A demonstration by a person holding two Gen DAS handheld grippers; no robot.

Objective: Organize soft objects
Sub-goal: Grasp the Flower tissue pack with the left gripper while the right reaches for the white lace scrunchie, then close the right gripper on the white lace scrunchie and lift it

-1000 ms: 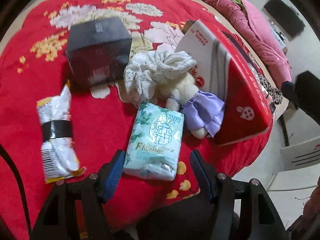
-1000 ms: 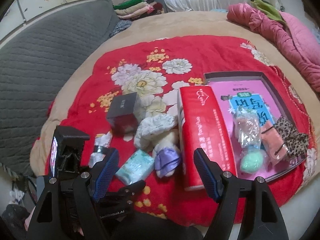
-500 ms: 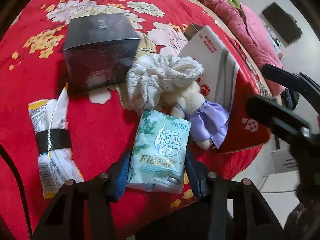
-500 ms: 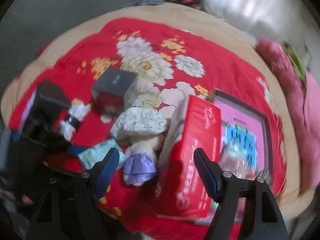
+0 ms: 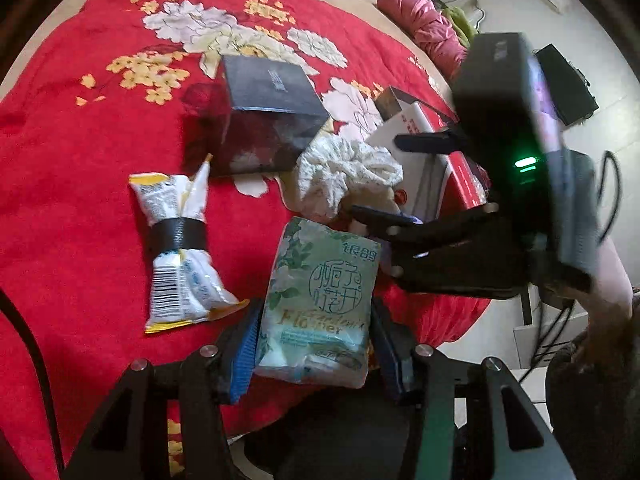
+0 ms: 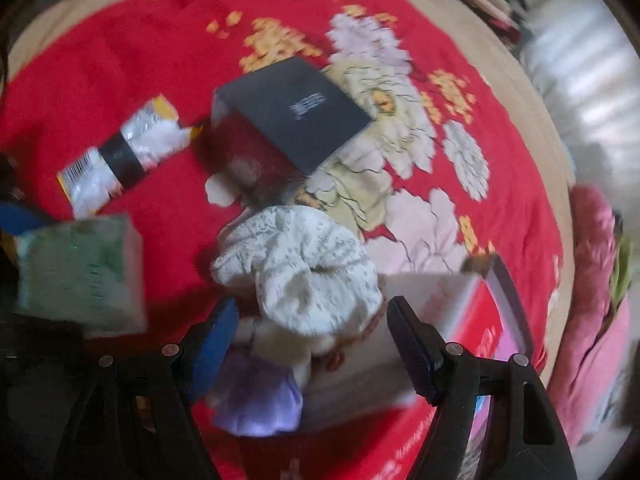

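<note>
The left tongs (image 5: 314, 344) clamp the green tissue pack (image 5: 320, 304) above the red bedspread (image 5: 80, 200), while the right tongs (image 6: 312, 344), closing with nothing pinched, straddle the plush toy (image 6: 280, 344) beside the red box (image 6: 476, 320)

Right wrist view smeared all over. Cream plush toy in purple skirt (image 6: 260, 400) half buried under white crinkled cloth (image 6: 308, 268). Red-and-white carton (image 5: 436, 164) mostly blocked.

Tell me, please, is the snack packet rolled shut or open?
Shut: the snack packet lies flat on the red blanket, cinched at its middle by a black band.
</note>
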